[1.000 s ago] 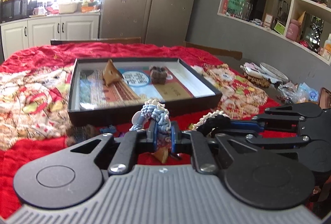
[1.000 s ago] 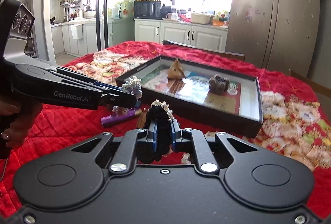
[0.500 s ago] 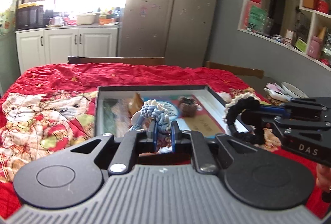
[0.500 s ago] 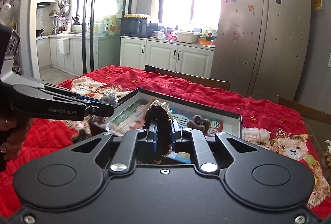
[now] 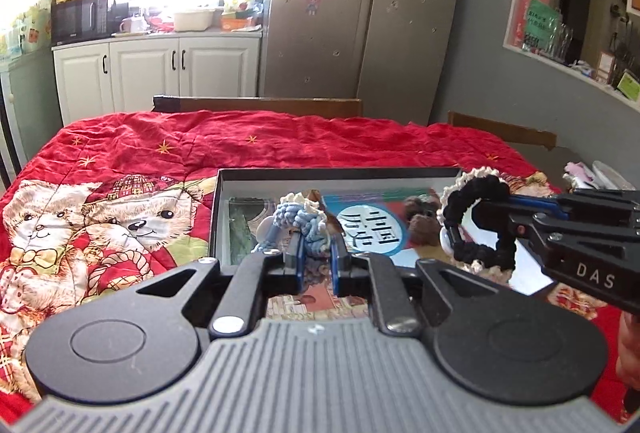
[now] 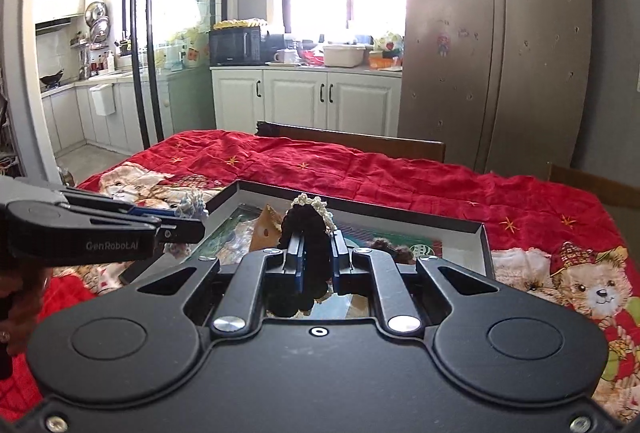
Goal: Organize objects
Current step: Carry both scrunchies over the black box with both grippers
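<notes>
My left gripper [image 5: 316,255] is shut on a blue-and-white knitted scrunchie [image 5: 302,219] and holds it above the near left part of a shallow black box [image 5: 340,173]. My right gripper [image 6: 316,257] is shut on a black scrunchie with a cream trim [image 6: 306,229], held above the box's [image 6: 484,237] near side; the black scrunchie also shows in the left wrist view [image 5: 476,221]. Inside the box lie a tan cone-shaped item [image 6: 266,229] and a brown fuzzy scrunchie [image 5: 422,217]. The left gripper appears at the left of the right wrist view [image 6: 192,217].
The box sits on a red quilt with teddy-bear prints [image 5: 120,217]. Wooden chair backs [image 5: 260,105] stand along the far side. Small items lie on a grey surface at the far right [image 5: 592,173]. A fridge and white cabinets stand behind.
Both grippers have lifted off the quilt with their scrunchies and moved forward over the box. The box now lies directly beneath them.
</notes>
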Available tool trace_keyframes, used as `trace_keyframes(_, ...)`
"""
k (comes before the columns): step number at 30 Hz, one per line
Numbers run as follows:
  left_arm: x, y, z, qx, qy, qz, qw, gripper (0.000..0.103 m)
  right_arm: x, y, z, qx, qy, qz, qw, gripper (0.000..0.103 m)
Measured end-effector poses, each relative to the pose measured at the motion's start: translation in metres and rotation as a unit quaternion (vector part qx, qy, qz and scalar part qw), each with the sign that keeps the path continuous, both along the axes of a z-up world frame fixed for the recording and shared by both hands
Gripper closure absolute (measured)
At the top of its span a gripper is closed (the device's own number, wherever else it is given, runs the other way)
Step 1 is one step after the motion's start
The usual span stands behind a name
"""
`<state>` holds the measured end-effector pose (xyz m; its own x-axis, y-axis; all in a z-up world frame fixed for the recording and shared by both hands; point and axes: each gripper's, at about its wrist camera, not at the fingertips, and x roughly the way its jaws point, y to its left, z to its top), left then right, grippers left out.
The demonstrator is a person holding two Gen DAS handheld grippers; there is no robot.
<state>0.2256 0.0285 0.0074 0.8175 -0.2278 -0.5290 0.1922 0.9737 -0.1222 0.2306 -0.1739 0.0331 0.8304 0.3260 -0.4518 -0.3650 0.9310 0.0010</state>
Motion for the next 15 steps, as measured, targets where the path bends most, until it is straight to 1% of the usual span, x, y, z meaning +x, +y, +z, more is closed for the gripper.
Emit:
trace_keyframes(5,0.016,-0.002,-0.012,0.008,0.014,0.005,0.9998,0.087,0.023,0.006,-0.013,0.005,0.017,-0.003,1.0,0.091)
trace_keyframes(9,0.025,-0.002,-0.019,0.008,0.022,0.011,0.9997,0.087,0.035,0.007,-0.024,0.008,0.03,-0.003,1.0,0.091)
trace_keyframes(15,0.033,-0.004,-0.023,0.009,0.026,0.014,0.9995,0.087,0.049,0.013,-0.036,0.012,0.044,0.0,0.999,0.091)
